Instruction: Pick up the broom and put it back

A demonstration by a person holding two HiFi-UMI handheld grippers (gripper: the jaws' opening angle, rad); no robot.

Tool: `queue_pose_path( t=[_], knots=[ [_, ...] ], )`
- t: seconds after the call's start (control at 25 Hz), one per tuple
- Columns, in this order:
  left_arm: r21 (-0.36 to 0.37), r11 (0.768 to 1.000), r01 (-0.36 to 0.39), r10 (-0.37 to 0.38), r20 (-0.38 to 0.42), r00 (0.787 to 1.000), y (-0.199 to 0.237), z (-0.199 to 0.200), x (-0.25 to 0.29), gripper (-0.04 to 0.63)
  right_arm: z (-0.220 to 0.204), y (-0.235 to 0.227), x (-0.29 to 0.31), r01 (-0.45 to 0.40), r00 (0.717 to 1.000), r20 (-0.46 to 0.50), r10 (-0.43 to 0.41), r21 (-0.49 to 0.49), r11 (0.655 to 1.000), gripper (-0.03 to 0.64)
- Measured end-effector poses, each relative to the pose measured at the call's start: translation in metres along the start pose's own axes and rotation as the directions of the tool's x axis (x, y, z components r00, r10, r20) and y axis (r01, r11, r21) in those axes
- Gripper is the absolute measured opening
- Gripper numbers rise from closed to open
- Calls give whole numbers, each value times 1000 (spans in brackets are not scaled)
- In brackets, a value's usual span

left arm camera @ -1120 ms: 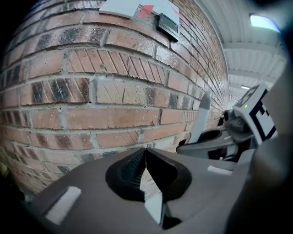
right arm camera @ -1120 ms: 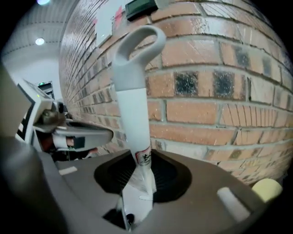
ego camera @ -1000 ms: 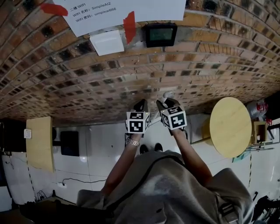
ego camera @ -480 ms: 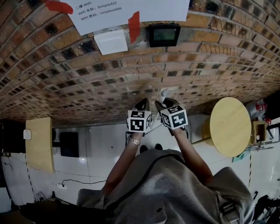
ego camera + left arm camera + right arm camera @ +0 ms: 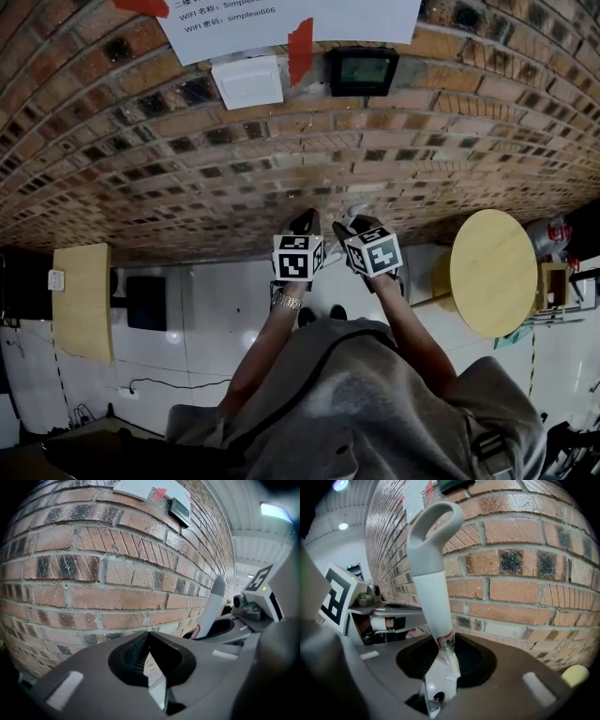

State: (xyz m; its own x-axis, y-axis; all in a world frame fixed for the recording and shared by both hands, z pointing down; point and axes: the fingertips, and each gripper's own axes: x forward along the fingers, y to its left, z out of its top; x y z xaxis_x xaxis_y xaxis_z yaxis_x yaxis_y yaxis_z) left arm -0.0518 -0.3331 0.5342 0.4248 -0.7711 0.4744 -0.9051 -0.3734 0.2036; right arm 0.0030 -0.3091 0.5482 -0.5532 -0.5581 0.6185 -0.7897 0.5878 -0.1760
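The broom's grey-white handle (image 5: 433, 588), with a loop at its top, stands upright close to the brick wall (image 5: 525, 588). My right gripper (image 5: 440, 645) is shut on the handle's lower part. In the head view the loop (image 5: 354, 210) shows just beyond the right gripper (image 5: 352, 225), against the wall. My left gripper (image 5: 303, 223) hangs beside it on the left. Its jaws (image 5: 149, 634) meet at the tips with nothing between them. From the left gripper view the handle (image 5: 211, 606) rises at the right. The broom's head is hidden.
A round wooden table (image 5: 494, 272) stands to the right, a wooden board (image 5: 82, 302) to the left. On the brick wall hang a white box (image 5: 247, 82), a black device (image 5: 364, 70) and a taped paper sign (image 5: 291, 14). A cable (image 5: 155, 384) lies on the white floor.
The right gripper has sunk a little along the wall with the broom handle in it. The left gripper has kept still. The wall fixtures sit lower in the picture.
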Motion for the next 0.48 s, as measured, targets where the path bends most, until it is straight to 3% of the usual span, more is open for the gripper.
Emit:
queue_pose_path(
  t=[0.28, 0.48],
  knots=[
    [-36, 999, -41, 41, 0, 999, 11, -11, -15, 2, -72, -5, 24, -20, 990, -141, 23, 29, 999, 104],
    [-65, 994, -93, 91, -36, 995, 19, -35, -28, 2, -117, -27, 87, -3, 980, -199, 15, 61, 998, 103]
  ],
)
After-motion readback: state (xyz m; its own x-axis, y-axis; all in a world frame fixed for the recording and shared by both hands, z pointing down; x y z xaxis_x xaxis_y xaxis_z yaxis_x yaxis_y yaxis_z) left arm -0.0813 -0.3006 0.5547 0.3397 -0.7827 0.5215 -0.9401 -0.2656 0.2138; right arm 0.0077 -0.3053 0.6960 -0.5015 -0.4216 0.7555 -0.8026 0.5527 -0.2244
